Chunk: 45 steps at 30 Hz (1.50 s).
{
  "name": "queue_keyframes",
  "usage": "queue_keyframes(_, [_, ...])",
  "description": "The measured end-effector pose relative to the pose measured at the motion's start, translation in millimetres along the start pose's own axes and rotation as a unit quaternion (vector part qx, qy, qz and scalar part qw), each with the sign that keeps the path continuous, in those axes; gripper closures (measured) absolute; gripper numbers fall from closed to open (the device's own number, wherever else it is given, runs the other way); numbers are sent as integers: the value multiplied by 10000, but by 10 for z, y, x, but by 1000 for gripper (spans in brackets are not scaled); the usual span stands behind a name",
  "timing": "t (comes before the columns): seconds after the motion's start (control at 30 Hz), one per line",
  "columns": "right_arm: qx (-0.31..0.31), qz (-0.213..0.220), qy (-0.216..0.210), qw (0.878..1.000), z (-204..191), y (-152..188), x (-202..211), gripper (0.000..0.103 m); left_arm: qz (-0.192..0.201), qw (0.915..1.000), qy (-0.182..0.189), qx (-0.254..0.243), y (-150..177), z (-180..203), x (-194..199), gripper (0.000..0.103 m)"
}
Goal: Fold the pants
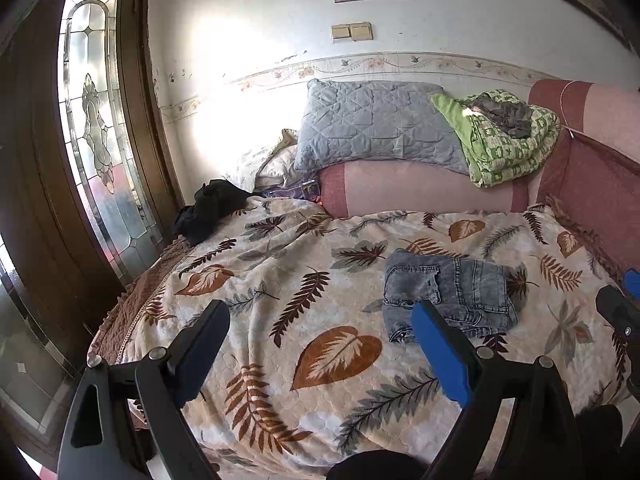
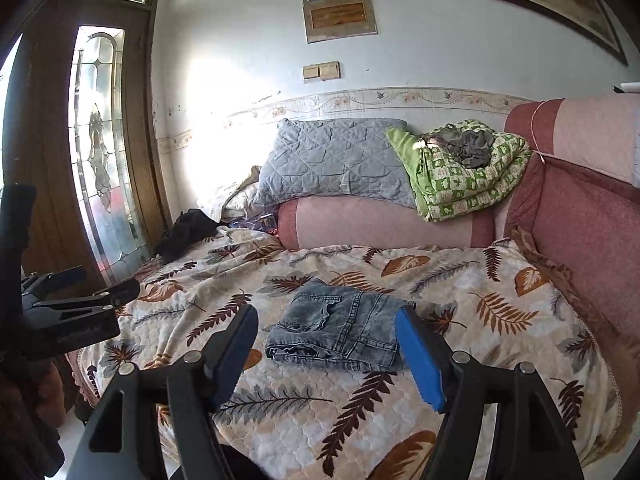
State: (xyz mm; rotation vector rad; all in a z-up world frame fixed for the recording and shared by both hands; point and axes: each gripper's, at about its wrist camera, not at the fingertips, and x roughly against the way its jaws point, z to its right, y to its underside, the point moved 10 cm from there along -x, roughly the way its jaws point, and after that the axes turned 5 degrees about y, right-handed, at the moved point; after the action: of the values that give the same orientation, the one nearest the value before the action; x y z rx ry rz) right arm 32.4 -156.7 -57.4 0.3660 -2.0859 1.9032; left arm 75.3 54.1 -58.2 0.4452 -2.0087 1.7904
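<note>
From the left wrist: left tool (image 1: 320,322) hanging above the near part of the bed, jaws spread wide, nothing between them but leaf-print blanket (image 1: 280,264). Folded pants (image 1: 452,294) lying flat on that blanket, ahead and to the right, partly behind the blue right-hand pad (image 1: 438,356), clear of both pads. Compact grey-denim bundle, long axis running roughly left to right across the view, back pocket facing up at the left end, rolled edges along the near side. Tip of the right tool (image 1: 624,300) peeking in at the right edge, off the denim. Farther back, a pink bolster (image 1: 420,190) with a grey quilted pillow (image 1: 372,124) and a green patterned quilt (image 1: 508,148) on top; dark clothing (image 1: 212,208) bunched at the far left by the glass-panelled door (image 1: 92,128). Over to the right wrist: right tool (image 2: 326,322) also gaping, pads apart, gripping nothing. Pants (image 2: 340,332) framed between the fingers but lying beyond them on the blanket (image 2: 480,300), untouched, long axis again crosswise, pocket up, folded hems toward the camera. Left tool (image 2: 80,284) at the left edge, raised off the bed, well apart from the pants.
</note>
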Motion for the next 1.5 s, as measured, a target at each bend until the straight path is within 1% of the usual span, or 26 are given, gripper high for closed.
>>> queue_keyframes(0.2, [3,-98,-20,9999,-51,50,-69,29,-26,10000,-27,86,7,-61,-12,10])
queue_keyframes(0.73, [237,-192,-161,9994,-311,44,-237,28,29,9992,-280,289,-21,-379,-62,10])
queue_keyframes(1.17, [355,-239,-141,9990,-394,49,-317,28,109,9990,-234,365,-69,-486,-76,10])
queue_keyframes(1.5, [381,-230,-132,9989,-400,27,-335,28,176,9992,-134,320,-129,-451,-50,10])
